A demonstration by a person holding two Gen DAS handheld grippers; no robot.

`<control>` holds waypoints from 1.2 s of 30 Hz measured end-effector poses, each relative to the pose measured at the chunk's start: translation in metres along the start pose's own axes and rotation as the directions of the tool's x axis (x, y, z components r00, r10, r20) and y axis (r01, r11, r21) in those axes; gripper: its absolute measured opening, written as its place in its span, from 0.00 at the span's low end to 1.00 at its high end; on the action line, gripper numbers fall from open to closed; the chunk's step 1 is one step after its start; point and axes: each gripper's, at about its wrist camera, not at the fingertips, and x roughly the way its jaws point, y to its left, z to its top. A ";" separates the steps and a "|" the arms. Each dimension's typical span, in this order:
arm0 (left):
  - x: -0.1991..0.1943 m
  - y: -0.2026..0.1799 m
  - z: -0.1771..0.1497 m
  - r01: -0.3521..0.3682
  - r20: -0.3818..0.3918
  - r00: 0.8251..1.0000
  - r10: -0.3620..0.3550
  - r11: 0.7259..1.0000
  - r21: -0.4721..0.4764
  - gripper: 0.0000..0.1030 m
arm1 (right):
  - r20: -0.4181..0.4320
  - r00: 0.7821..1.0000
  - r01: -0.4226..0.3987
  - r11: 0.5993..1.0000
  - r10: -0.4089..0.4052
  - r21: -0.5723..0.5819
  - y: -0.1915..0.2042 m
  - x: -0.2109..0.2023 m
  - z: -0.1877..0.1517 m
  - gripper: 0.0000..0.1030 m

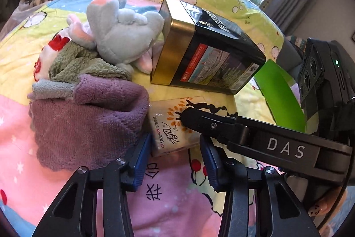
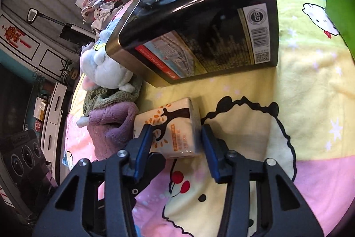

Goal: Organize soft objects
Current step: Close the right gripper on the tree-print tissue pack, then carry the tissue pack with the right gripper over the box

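Right gripper (image 2: 176, 143) spread astride tissue pack (image 2: 170, 126), lying flat

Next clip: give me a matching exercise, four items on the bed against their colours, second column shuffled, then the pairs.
Items:
1. plush rabbit
2. knitted towel
3. tin box
4. tissue pack

Colours:
A. black and gold
B. cream with an orange-leafed tree
C. grey with pink ears
D. purple

Pairs: 1-C, 2-D, 3-A, 4-B
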 end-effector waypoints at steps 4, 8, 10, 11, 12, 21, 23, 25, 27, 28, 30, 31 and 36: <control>-0.004 -0.003 -0.002 -0.011 0.006 1.000 0.010 1.000 0.019 0.43 | 0.012 1.000 0.011 1.000 -0.011 -0.008 0.004 -0.004 -0.003 0.42; -0.013 -0.014 0.000 -0.022 0.033 0.999 0.021 0.998 0.054 0.43 | 0.046 0.999 0.012 1.000 -0.011 -0.013 0.008 -0.014 -0.003 0.42; -0.019 -0.021 0.004 -0.025 0.056 0.998 0.021 0.997 0.079 0.43 | 0.075 0.997 0.013 1.000 -0.012 -0.018 0.010 -0.023 -0.002 0.42; -0.021 -0.024 0.005 -0.026 0.065 0.998 0.020 0.996 0.087 0.43 | 0.090 0.996 0.008 1.000 -0.006 -0.020 0.011 -0.029 -0.002 0.42; -0.026 -0.028 0.006 -0.024 0.080 0.997 0.016 0.995 0.096 0.43 | 0.104 0.995 0.000 1.000 0.002 -0.020 0.012 -0.034 -0.001 0.42; -0.052 -0.075 0.021 0.010 0.141 0.989 -0.041 0.977 0.211 0.43 | 0.246 0.969 0.003 1.000 0.002 -0.020 0.010 -0.089 -0.001 0.42; -0.053 -0.086 0.024 0.026 0.141 0.988 -0.060 0.973 0.230 0.43 | 0.284 0.959 0.014 1.000 -0.011 -0.008 0.005 -0.104 -0.002 0.43; -0.052 -0.102 0.026 0.043 0.138 0.987 -0.081 0.965 0.258 0.43 | 0.315 0.949 0.029 1.000 -0.030 0.008 -0.001 -0.118 -0.001 0.43; -0.050 -0.116 0.028 0.054 0.132 0.987 -0.094 0.958 0.281 0.43 | 0.339 0.940 0.037 0.999 -0.044 0.026 -0.007 -0.128 -0.003 0.43; -0.050 -0.124 0.028 0.059 0.129 0.987 -0.101 0.954 0.294 0.43 | 0.353 0.934 0.042 0.998 -0.054 0.040 -0.013 -0.135 -0.003 0.43; -0.047 -0.141 0.031 0.074 0.123 0.985 -0.119 0.944 0.322 0.43 | 0.377 0.924 0.046 0.997 -0.067 0.066 -0.022 -0.147 -0.002 0.43; -0.045 -0.148 0.032 0.080 0.118 0.985 -0.126 0.938 0.336 0.43 | 0.389 0.918 0.050 0.995 -0.078 0.082 -0.029 -0.154 -0.002 0.43; -0.032 -0.189 0.039 0.129 0.079 0.982 -0.174 0.909 0.395 0.43 | 0.432 0.893 0.067 0.987 -0.124 0.144 -0.056 -0.183 -0.001 0.43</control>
